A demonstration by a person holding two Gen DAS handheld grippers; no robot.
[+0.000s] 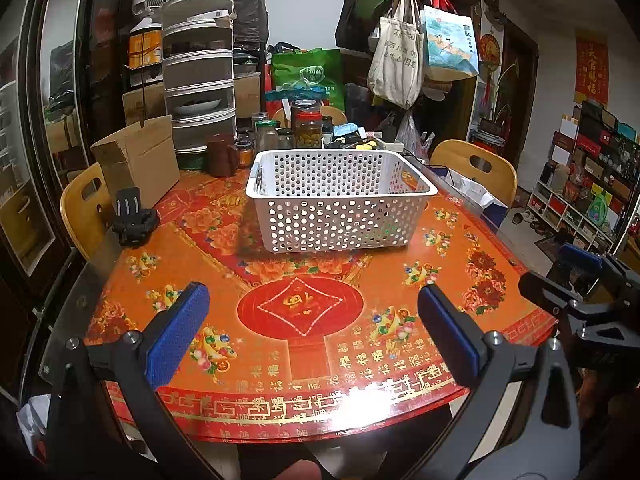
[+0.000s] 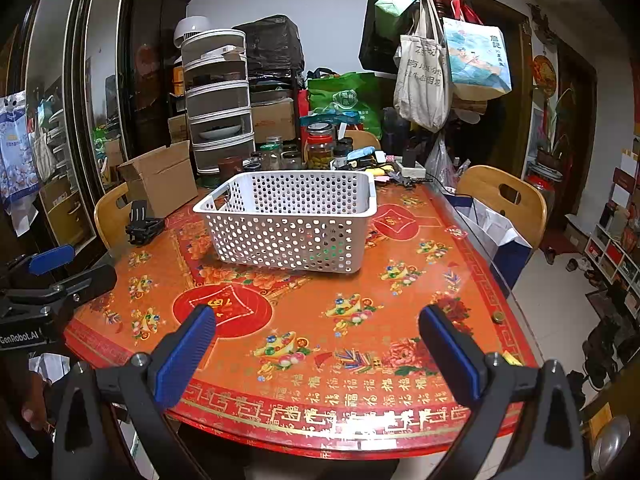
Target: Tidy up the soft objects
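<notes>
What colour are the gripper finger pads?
Blue, on both the left gripper and right gripper; clearest in the right wrist view.

Ahead of my left gripper (image 1: 314,330), the white basket (image 1: 340,200) hides its own floor behind its near wall; something green shows through the holes, too small to name. My right gripper (image 2: 316,350) is cut off at the bottom edge. Beyond the basket, the jars (image 2: 316,148) blur together and I cannot read their contents.
</notes>
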